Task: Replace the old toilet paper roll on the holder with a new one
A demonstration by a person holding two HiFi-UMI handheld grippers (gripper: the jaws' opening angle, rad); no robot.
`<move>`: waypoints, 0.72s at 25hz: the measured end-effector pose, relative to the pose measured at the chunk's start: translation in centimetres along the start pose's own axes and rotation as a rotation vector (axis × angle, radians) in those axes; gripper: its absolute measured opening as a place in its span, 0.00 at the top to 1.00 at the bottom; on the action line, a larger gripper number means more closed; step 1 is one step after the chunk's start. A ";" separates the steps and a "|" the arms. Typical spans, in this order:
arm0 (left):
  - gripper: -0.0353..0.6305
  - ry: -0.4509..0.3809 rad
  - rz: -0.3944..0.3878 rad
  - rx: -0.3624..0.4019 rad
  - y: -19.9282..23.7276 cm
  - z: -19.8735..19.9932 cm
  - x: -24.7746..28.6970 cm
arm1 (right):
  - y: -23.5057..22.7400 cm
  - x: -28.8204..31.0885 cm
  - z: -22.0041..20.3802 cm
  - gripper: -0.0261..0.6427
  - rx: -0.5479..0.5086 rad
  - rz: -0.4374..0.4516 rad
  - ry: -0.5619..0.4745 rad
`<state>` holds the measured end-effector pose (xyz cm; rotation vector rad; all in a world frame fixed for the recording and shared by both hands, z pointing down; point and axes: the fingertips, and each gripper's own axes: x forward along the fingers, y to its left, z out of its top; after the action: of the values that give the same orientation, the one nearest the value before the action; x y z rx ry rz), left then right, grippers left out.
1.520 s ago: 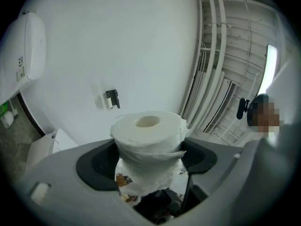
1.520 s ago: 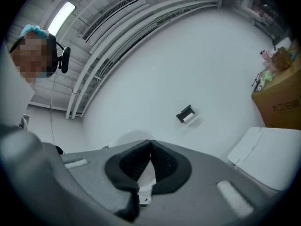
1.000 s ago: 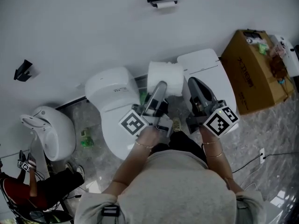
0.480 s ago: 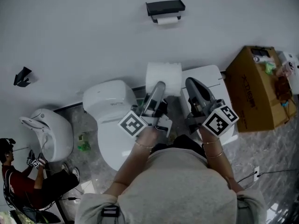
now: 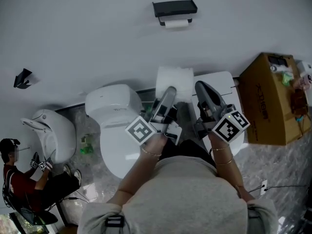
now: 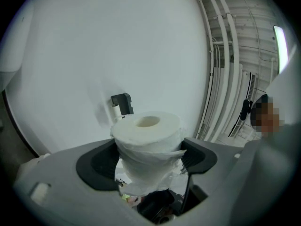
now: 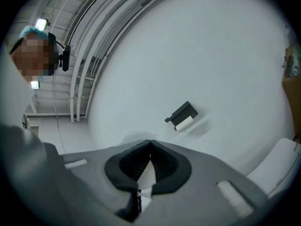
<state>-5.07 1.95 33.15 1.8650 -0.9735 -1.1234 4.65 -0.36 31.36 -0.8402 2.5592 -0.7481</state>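
A full white toilet paper roll (image 5: 174,83) (image 6: 148,142) stands upright between the jaws of my left gripper (image 5: 169,92) (image 6: 149,158), which is shut on it. High on the white wall hangs the black holder (image 5: 174,8) (image 6: 121,103) (image 7: 181,113) with a thin old roll (image 5: 176,23) (image 7: 184,123) under it. My right gripper (image 5: 202,88) (image 7: 150,147) is shut, its pads meeting with nothing between them. Both grippers point toward the wall, well short of the holder.
Below me stand a white toilet (image 5: 114,118) at the left and a white rectangular unit (image 5: 219,94) at the right. A cardboard box (image 5: 271,99) with odds and ends sits far right. Another white toilet (image 5: 51,135) and a seated person (image 5: 24,182) are at the lower left.
Both grippers, with the new roll, have moved closer to the wall. The holder now sits a little nearer in the head view, and the toilets have slid back under me.
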 end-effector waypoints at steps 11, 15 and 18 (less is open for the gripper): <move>0.34 0.013 0.042 0.001 4.6 2.1 5.3 | -5.0 5.3 0.5 0.96 0.033 -0.016 0.040; 0.34 0.018 0.058 0.009 6.8 4.1 7.5 | -6.6 8.2 1.6 0.96 0.008 -0.027 0.038; 0.34 0.005 0.070 0.006 8.4 6.0 8.9 | -7.8 10.7 2.4 0.96 0.010 -0.029 0.027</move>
<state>-9.59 -10.80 35.22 1.8236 -1.0329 -1.0746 1.03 -13.26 32.30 -0.8718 2.5697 -0.7852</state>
